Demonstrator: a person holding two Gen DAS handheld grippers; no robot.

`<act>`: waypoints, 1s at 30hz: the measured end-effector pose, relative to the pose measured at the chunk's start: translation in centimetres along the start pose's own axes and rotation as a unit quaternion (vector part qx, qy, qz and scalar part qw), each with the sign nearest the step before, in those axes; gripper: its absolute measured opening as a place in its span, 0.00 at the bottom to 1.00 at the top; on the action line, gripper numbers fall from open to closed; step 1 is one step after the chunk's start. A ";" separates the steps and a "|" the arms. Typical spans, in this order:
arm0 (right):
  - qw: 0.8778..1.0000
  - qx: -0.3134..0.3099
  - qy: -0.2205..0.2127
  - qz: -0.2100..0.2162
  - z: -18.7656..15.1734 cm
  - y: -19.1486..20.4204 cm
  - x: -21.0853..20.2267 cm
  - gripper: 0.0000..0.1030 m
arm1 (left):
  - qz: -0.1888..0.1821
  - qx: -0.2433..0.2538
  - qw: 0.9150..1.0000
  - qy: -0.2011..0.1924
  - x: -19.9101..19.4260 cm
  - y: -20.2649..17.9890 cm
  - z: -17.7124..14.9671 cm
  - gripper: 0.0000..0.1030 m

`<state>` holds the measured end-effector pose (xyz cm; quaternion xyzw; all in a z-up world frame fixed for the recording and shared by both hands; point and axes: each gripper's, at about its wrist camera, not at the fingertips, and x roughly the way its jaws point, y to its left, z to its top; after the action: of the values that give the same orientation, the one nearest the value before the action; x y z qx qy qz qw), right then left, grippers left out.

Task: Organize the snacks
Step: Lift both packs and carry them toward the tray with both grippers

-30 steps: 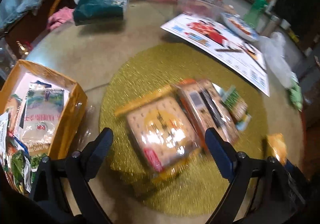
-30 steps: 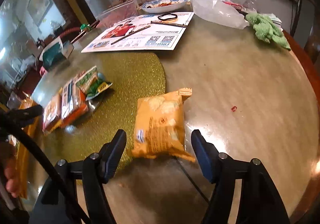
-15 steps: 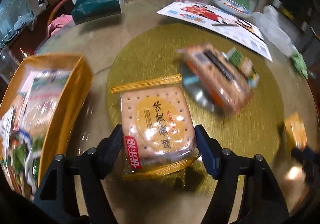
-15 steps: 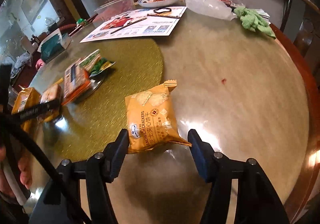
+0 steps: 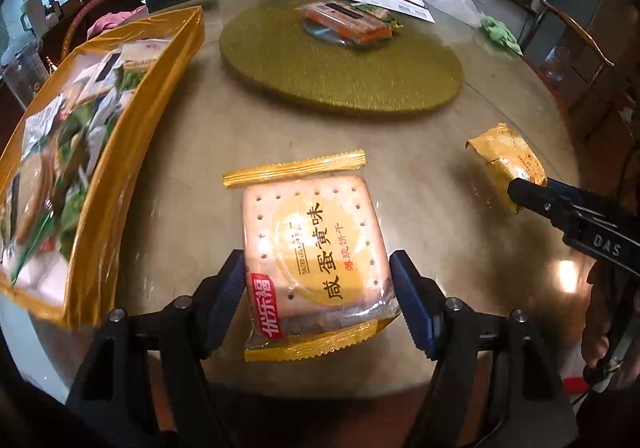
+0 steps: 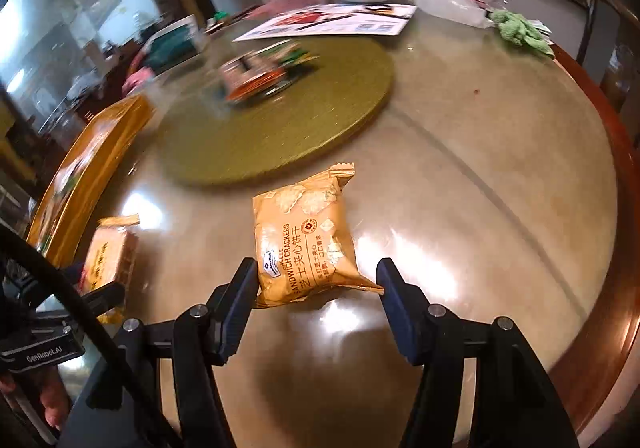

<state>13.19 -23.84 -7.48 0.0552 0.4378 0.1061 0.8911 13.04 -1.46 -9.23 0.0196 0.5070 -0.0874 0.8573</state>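
the left gripper [image 5: 318, 294] points steeply down, its two blue-padded fingers [image 5: 412, 304] pressed against either side of a flat packet that it carries. its jaws have just been opening a little, yet the pads hold their grip. the right gripper [image 6: 316, 288] tilts down too and clamps a second packet between its fingers [image 6: 394, 294], jaws likewise just eased a touch wider (the far pad meets only the wrapper's corner). a hand [image 5: 604, 332] grips the right tool's handle.
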 end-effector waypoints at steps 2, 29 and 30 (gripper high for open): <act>1.000 0.009 0.001 0.014 -0.4 0.3 -0.3 0.69 | -0.003 -0.003 1.000 0.001 0.0 0.3 0.1 0.76; 1.000 0.005 -0.008 -0.022 -1.3 3.7 -0.1 0.52 | -0.052 -0.061 0.995 -0.065 -5.3 3.4 -3.0 0.70; 1.000 0.005 -0.012 -0.024 -1.3 3.8 -0.6 0.57 | -0.054 -0.062 0.994 -0.068 -5.6 3.5 -2.9 0.70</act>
<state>11.25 -20.24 -7.13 0.0506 0.4291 0.0821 0.8981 8.51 3.08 -5.99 -0.0674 0.4519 -0.1033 0.8835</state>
